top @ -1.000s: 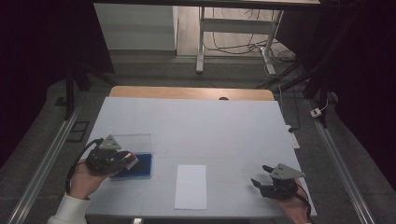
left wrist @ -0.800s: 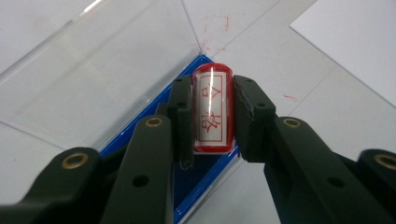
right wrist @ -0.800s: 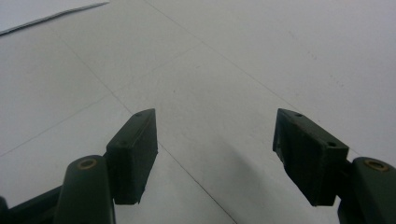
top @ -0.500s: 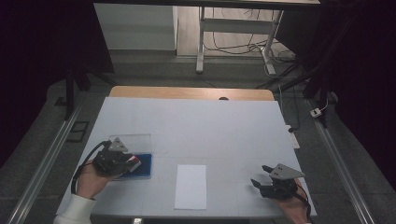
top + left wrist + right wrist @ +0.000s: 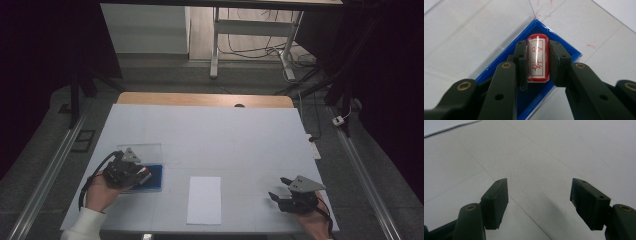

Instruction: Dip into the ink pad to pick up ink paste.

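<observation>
My left gripper [image 5: 537, 53] is shut on a small red stamp [image 5: 537, 58], whose face bears red characters in a red frame. The stamp is held over a blue ink pad tray [image 5: 571, 51]. In the high view the left gripper [image 5: 141, 175] sits at the near left over this blue tray [image 5: 154, 179], whose clear lid [image 5: 145, 150] lies open behind it. A white sheet of paper [image 5: 204, 199] lies at the near middle. My right gripper [image 5: 276, 196] rests at the near right, and its jaws [image 5: 539, 195] stand open over the bare table with nothing between them.
The white table top [image 5: 215, 135] stretches far behind the hands. Its wooden far edge [image 5: 200, 99] has a dark hole in it. Metal rails [image 5: 45, 180] run along both sides, and cables lie on the floor beyond.
The left hand with the stamp has shifted slightly to the right over the blue tray. The right gripper has stayed still.
</observation>
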`<state>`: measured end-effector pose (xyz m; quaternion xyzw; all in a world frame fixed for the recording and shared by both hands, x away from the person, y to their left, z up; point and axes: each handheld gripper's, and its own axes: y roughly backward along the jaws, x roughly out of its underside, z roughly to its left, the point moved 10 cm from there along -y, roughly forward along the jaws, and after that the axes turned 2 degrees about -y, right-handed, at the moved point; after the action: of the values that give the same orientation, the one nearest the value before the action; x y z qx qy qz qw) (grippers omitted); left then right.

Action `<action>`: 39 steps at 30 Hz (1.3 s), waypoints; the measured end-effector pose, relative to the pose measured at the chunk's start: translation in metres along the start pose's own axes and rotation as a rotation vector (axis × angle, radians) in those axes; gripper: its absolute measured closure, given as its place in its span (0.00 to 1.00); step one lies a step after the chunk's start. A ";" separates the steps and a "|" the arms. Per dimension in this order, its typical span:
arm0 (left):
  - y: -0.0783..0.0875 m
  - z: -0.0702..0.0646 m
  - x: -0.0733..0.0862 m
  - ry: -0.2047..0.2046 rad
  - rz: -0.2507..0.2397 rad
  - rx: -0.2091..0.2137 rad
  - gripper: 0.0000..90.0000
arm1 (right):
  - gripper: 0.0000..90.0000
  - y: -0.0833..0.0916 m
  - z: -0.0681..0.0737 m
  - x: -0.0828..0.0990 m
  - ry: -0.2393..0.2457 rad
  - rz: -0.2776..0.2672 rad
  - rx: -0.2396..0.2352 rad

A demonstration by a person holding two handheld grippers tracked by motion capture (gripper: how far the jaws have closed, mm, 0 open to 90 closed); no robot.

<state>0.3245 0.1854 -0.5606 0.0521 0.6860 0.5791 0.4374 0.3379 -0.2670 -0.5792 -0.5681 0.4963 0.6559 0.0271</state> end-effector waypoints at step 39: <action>-0.013 -0.001 0.001 -0.002 0.117 -0.012 0.79 | 0.34 0.002 0.000 -0.001 0.007 -0.008 0.003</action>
<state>0.3287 0.1809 -0.5725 0.0901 0.6779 0.6078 0.4037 0.3371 -0.2671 -0.5771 -0.5722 0.4951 0.6531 0.0288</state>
